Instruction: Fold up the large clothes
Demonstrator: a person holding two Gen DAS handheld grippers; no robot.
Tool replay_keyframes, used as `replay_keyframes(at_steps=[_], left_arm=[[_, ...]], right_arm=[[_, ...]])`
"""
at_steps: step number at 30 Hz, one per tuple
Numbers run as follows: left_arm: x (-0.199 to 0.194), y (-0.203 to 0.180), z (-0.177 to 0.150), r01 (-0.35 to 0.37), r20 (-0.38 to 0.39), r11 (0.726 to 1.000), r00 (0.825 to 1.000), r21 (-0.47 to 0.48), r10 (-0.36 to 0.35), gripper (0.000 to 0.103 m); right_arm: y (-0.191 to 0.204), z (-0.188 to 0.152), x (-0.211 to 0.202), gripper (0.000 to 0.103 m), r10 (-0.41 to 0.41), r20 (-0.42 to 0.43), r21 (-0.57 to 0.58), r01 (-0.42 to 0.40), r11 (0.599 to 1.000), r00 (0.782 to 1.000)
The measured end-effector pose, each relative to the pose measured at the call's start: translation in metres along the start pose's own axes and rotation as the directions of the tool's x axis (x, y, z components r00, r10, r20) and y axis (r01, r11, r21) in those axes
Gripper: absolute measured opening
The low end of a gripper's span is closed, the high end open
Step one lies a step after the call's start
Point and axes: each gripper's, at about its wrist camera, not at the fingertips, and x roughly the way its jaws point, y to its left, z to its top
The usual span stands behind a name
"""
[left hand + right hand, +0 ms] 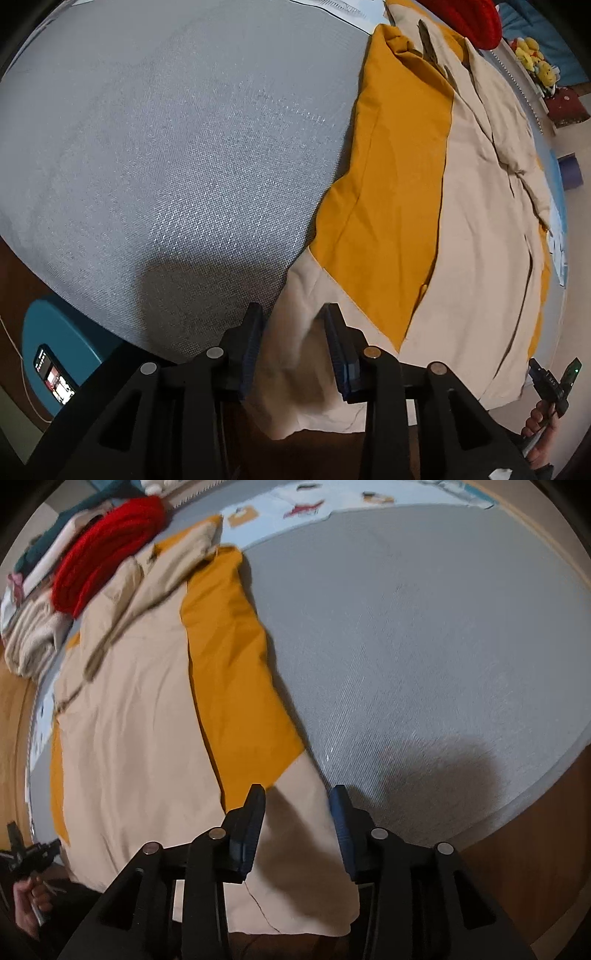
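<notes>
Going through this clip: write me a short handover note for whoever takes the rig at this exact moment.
Left tongs: open, pointing down over the near left corner of the garment, cloth between the pads but not pinched.
Right tongs: open, over the near right corner, same state.
Garment: beige and mustard, lies lengthwise on the grey mat, its near hem hanging over the mat edge. Both long sides look folded in, mustard showing beside beige. A red knit and other clothes sit at the far end.
Done: side folds, apparently.
Left: probably grip both near corners and fold the hem toward the far end.
</notes>
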Motion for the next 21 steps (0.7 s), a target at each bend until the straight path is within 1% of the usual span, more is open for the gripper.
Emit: replay_keyframes(at_steps=[2, 8, 10, 11, 12, 15, 18, 21], left_arm=[[0.000, -0.005, -0.001, -0.018, 0.010, 1.000, 1.000, 0.026, 0.017, 0.034], [0.000, -0.016, -0.009, -0.088, 0.039, 0.990, 0.996, 0.108, 0.084, 0.034], [-0.001, -0.019, -0.011, -0.091, 0.042, 0.987, 0.995, 0.134, 0.087, 0.017], [-0.001, -0.020, -0.011, -0.089, 0.040, 0.987, 0.996, 0.137, 0.084, 0.017], [-0.003, -0.020, -0.012, -0.088, 0.043, 0.986, 0.996, 0.141, 0.083, 0.017], [-0.003, -0.019, -0.014, -0.085, 0.038, 0.987, 0.996, 0.137, 0.081, 0.018], [-0.003, -0.012, -0.016, -0.083, 0.032, 0.989, 0.996, 0.123, 0.080, 0.019], [-0.001, -0.017, -0.018, -0.113, 0.038, 0.983, 0.993, 0.147, 0.108, 0.019]], right_arm=[[0.002, -0.003, 0.007, 0.042, -0.027, -0.027, -0.011, 0.027, 1.000, 0.999], [0.000, -0.002, 0.008, 0.042, -0.037, -0.033, -0.026, 0.037, 0.999, 0.999], [0.003, -0.003, 0.007, 0.037, -0.027, -0.031, -0.042, 0.026, 0.999, 0.999], [0.007, -0.003, 0.007, 0.029, -0.021, -0.031, -0.050, 0.019, 0.999, 0.999], [0.011, -0.003, 0.006, 0.025, -0.013, -0.028, -0.060, 0.011, 0.998, 1.000], [0.017, -0.005, -0.001, 0.025, 0.006, -0.013, -0.088, -0.007, 0.996, 1.000], [0.013, -0.007, 0.004, 0.026, -0.006, -0.043, -0.075, 0.003, 0.997, 0.999], [0.009, -0.008, 0.009, 0.026, -0.017, -0.061, -0.061, 0.013, 0.998, 0.998]])
